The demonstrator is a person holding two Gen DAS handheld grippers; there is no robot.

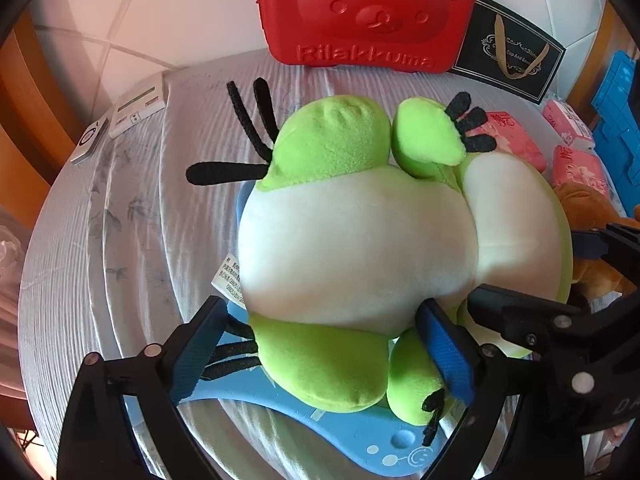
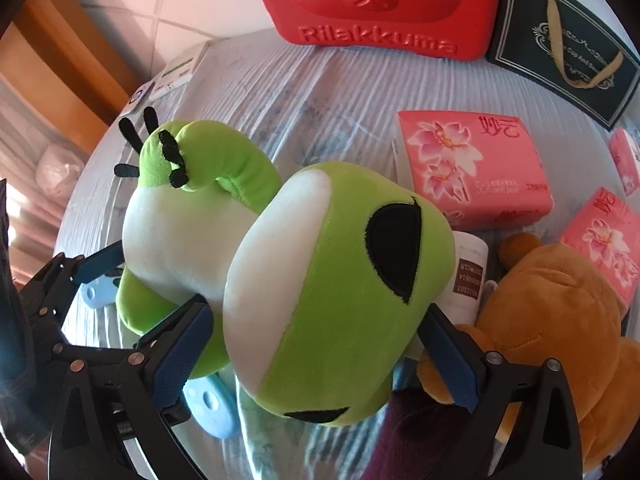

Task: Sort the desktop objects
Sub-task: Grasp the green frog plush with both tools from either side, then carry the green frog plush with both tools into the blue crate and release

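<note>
the green frog plush lies belly-up just ahead of both grippers, on a wrinkled pale cloth and partly over a flat blue plastic board. the left gripper stands wide, its blue-padded fingers either side of the frog's lower legs; whether they press in cannot be told. the right gripper also stands wide around the frog's head, pads near the fleece – contact is unclear.

by its look the toy is light, soft and squashy – it will deform rather than slip, so a hold across the firm stuffed head or torso seems safer than the floppy limbs or thin black felt toes. right of the right gripper lie a brown bear plush and glossy pink tissue packs; far ahead stands a hard red moulded case.
</note>
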